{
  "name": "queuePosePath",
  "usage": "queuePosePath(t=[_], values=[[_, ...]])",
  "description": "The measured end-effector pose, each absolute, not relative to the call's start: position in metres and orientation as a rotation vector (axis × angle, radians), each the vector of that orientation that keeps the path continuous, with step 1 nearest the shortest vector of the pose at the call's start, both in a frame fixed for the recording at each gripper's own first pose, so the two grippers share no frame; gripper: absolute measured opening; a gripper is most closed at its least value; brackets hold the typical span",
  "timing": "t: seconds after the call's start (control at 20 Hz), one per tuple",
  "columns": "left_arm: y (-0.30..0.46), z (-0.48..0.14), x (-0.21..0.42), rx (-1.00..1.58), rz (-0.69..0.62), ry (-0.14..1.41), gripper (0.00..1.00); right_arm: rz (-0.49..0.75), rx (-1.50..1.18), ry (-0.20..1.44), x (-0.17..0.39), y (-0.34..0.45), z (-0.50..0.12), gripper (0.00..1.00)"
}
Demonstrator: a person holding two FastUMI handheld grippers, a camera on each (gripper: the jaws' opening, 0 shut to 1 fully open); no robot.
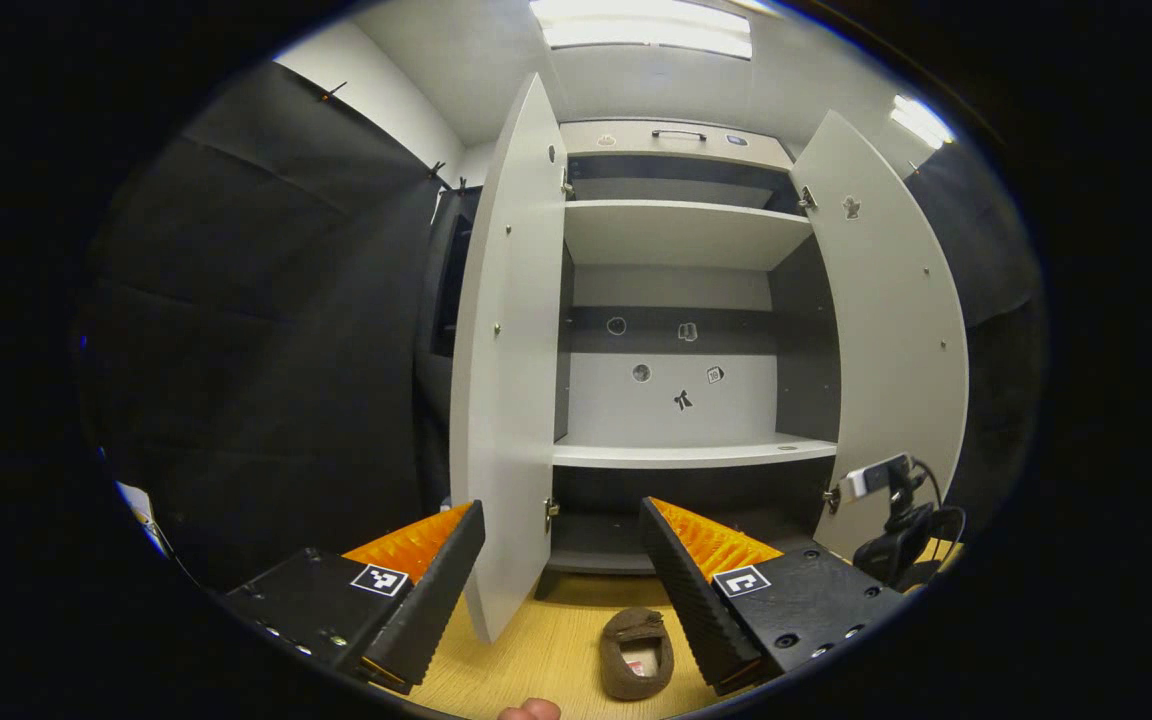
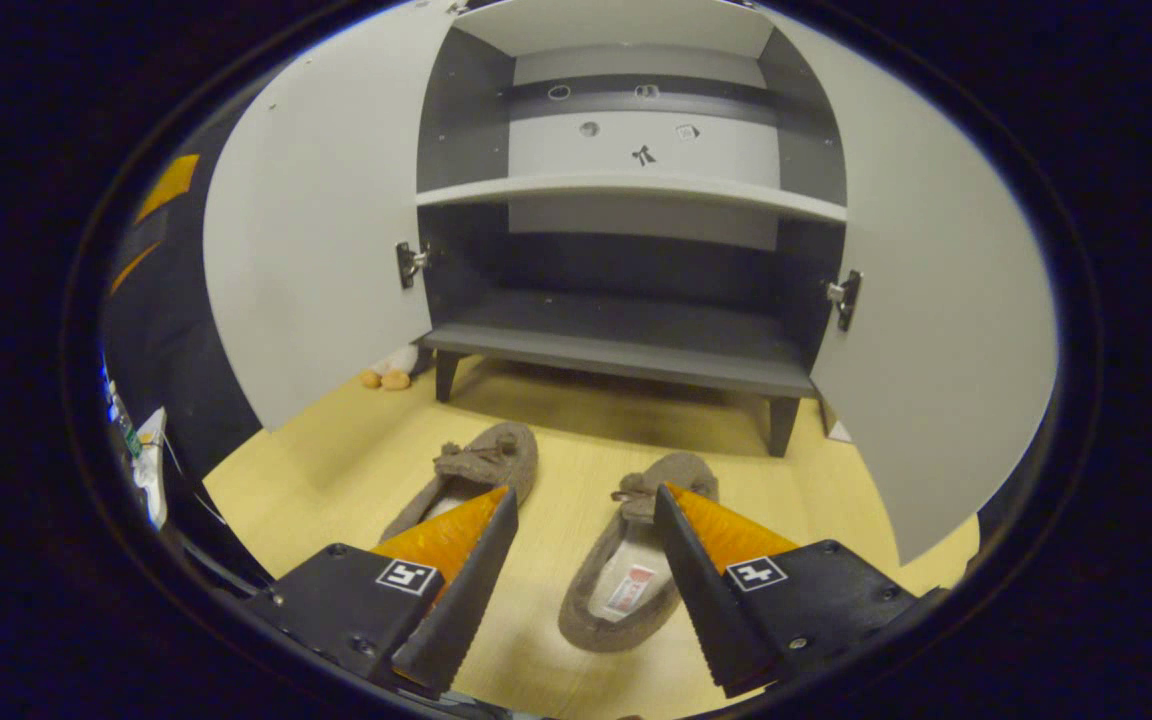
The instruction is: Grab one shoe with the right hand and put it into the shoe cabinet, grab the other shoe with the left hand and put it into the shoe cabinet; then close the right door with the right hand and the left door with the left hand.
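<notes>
Slippers [image 2: 626, 560] before the cabinet [image 2: 626, 350] look soft and light — we'd pinch a heel rim, both grippers [image 2: 586, 560] [image 1: 561, 570] spread wide, empty.

Both grippers [image 1: 561, 580] [image 2: 586, 570]: black housings w/ square markers, screws
</notes>
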State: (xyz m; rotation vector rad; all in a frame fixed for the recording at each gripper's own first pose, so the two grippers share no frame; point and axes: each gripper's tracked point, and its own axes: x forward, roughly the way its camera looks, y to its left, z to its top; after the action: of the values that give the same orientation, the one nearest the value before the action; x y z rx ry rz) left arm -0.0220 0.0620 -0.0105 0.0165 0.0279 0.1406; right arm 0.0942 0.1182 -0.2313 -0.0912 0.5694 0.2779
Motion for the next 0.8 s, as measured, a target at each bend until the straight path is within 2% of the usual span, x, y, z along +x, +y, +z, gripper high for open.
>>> queuePosePath(t=[0.2,0.3,0.5,0.55,0.6,0.65,0.8], values=[[0.07,-0.014,-0.024,0.02,0.158,0.041,0.95,0.265,-0.148,0.657,0.107,0.121,-0.278,0.8],[0.073,-0.017,-0.023,0.024,0.163,0.047,0.95,0.232,-0.18,0.684,0.115,0.117,-0.297,0.78],[0.075,-0.021,-0.023,0.032,0.165,0.062,0.95,0.156,-0.215,0.679,0.133,0.108,-0.317,0.63],[0.075,-0.023,-0.023,0.034,0.164,0.064,0.95,0.14,-0.208,0.671,0.135,0.106,-0.318,0.51],[0.075,-0.023,-0.023,0.036,0.163,0.066,0.95,0.137,-0.192,0.664,0.137,0.106,-0.319,0.44],[0.076,-0.024,-0.022,0.036,0.162,0.068,0.95,0.127,-0.181,0.662,0.138,0.102,-0.318,0.42],[0.073,-0.026,-0.02,0.031,0.153,0.073,0.95,0.142,-0.125,0.644,0.14,0.098,-0.315,0.24]])
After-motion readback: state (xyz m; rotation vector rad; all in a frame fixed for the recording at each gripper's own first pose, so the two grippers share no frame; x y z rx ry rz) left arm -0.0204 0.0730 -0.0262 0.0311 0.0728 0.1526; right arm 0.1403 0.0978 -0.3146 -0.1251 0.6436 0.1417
